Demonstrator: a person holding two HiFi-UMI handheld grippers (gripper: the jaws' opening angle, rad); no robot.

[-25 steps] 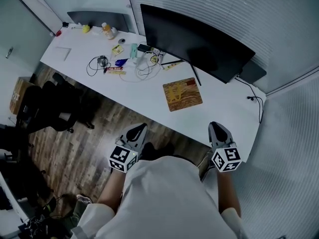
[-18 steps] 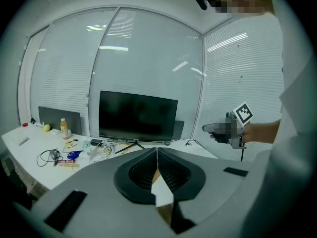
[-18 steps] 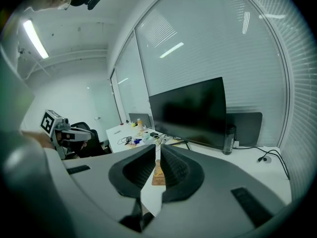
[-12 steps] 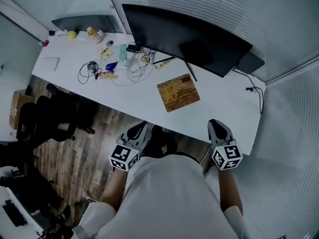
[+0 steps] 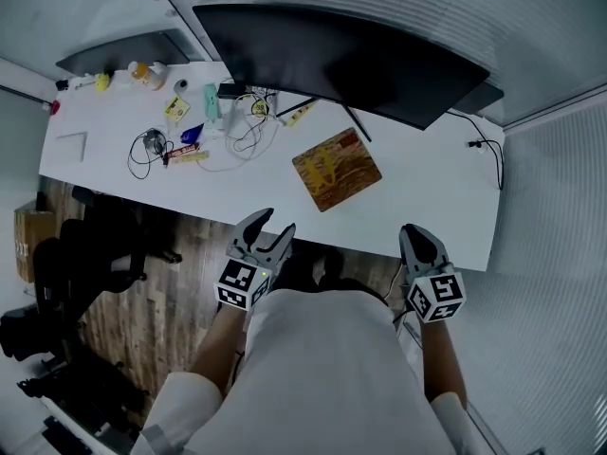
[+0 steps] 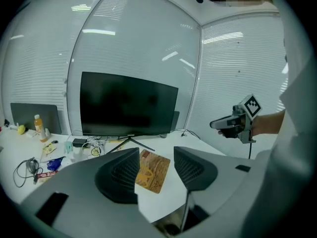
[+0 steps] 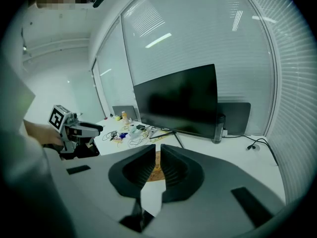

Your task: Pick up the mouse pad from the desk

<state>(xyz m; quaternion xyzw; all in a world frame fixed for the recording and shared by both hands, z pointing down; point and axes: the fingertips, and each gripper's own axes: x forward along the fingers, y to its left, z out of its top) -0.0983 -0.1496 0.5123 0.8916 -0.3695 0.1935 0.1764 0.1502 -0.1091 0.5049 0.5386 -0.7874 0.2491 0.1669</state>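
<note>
The mouse pad [image 5: 337, 169], tan with a yellow pattern, lies flat on the white desk [image 5: 417, 207] in front of the monitor. My left gripper [image 5: 273, 224] hovers off the desk's near edge, short of the pad. Its jaws have just been opening and stand open with nothing between them. In the left gripper view the mouse pad [image 6: 153, 170] shows through the gap of the left gripper [image 6: 156, 155]. My right gripper [image 5: 414, 234] is shut, near the desk's front right edge. In the right gripper view only a sliver of the mouse pad [image 7: 156, 172] shows past the right gripper [image 7: 158, 150].
A wide black monitor [image 5: 351, 60] on a thin stand rises behind the pad. Cables, small packets and bottles [image 5: 190, 126] litter the desk's left half. A black office chair [image 5: 81, 259] stands on the wood floor to the left. A cable [image 5: 486, 154] trails at the desk's right end.
The left gripper's jaws have parted from shut to open. It has moved forward toward the desk edge. The head view has swung, so the desk sits more level in the picture.
</note>
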